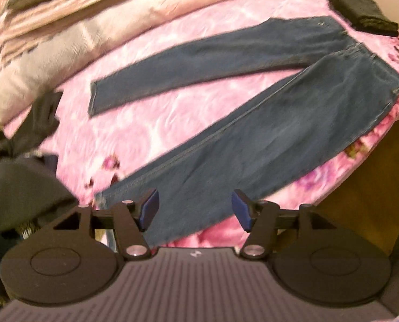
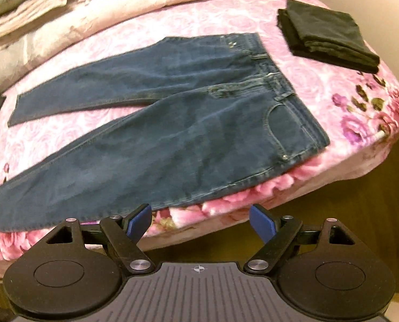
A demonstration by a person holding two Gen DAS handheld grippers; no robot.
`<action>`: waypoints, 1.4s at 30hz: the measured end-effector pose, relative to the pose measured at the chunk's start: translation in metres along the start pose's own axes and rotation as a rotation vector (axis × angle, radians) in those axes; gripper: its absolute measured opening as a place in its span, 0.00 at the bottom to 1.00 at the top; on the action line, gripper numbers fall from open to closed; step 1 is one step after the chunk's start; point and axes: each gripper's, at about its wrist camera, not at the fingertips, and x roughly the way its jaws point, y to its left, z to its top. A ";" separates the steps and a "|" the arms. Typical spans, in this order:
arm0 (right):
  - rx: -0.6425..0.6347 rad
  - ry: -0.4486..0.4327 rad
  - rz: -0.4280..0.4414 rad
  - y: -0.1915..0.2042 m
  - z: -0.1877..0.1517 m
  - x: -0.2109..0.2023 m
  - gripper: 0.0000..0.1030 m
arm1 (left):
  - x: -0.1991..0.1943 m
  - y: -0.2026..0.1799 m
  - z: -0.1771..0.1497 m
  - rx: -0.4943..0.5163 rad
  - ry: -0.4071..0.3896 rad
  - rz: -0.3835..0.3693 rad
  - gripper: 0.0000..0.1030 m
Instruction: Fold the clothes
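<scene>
Bed (image 2: 360,145) with pink floral blanket (image 1: 172,123); brown floor (image 2: 347,214); striped bedding (image 1: 65,5) piled behind.

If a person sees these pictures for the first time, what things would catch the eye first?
First, the blue jeans, spread flat with legs apart on the pink floral blanket. Next, the folded black garment beyond the waistband, near the bed's corner. Both grippers, left gripper and right gripper, are open at the near edge.

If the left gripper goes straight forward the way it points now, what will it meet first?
Most likely the jeans. The left gripper is open, and the lower part of the near trouser leg lies directly ahead between its fingers, spread on the pink bedspread. How far above the cloth it is, I cannot tell.
</scene>
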 end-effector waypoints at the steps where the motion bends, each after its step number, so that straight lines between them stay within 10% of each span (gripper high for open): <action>1: 0.004 -0.009 0.003 -0.001 -0.002 -0.003 0.80 | -0.002 -0.004 0.004 0.009 -0.010 -0.001 0.54; 42: -0.069 -0.027 -0.001 -0.004 -0.001 0.000 0.80 | -0.009 -0.030 0.008 0.120 -0.005 0.023 0.56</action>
